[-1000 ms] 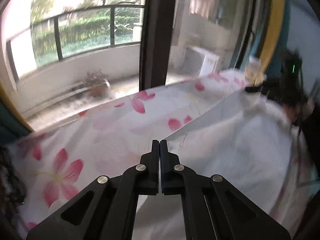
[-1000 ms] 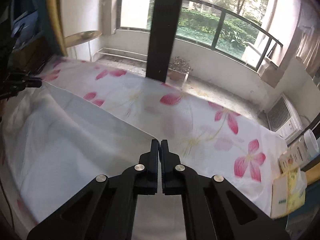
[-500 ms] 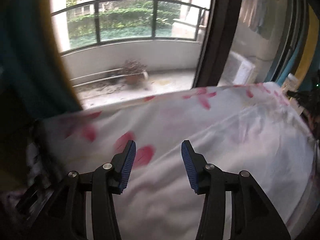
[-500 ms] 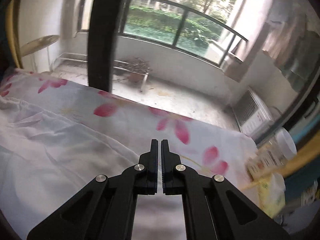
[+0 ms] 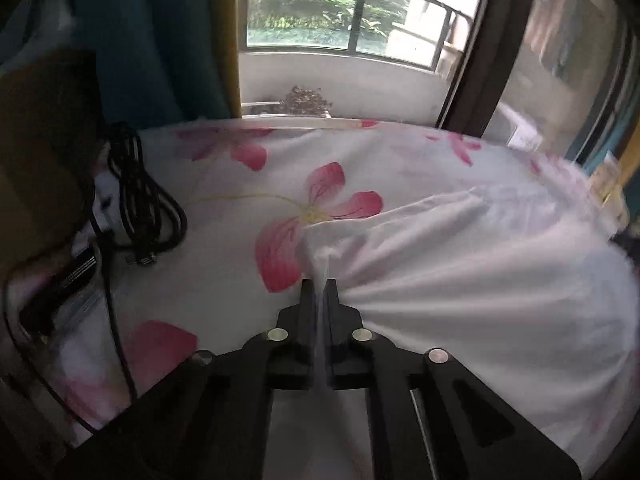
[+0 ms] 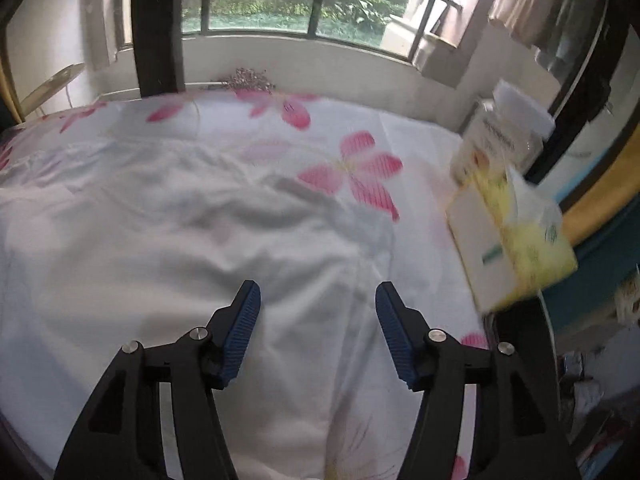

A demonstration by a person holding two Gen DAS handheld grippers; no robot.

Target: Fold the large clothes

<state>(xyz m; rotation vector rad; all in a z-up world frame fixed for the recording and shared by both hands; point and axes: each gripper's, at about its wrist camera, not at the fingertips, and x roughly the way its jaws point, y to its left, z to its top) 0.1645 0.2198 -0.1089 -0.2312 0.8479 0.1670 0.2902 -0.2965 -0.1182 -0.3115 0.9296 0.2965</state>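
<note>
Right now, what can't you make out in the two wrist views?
- Left wrist: which part of the white garment the left tool pinches; the fingers cover it.
- Left wrist: dark items beside the black cable; blurred and shadowed.
- Right wrist: print on the tissue box and bottle; motion blur.
- Right wrist: the garment's near edge, behind the opening right tool.

Left black two-finger gripper (image 5: 319,286) angled downward, jaws pinched tight on a fold of white cloth (image 5: 460,264), right black gripper with blue ribbed pads (image 6: 318,300) tilted downward, jaws opening, nothing pressed between them
</note>
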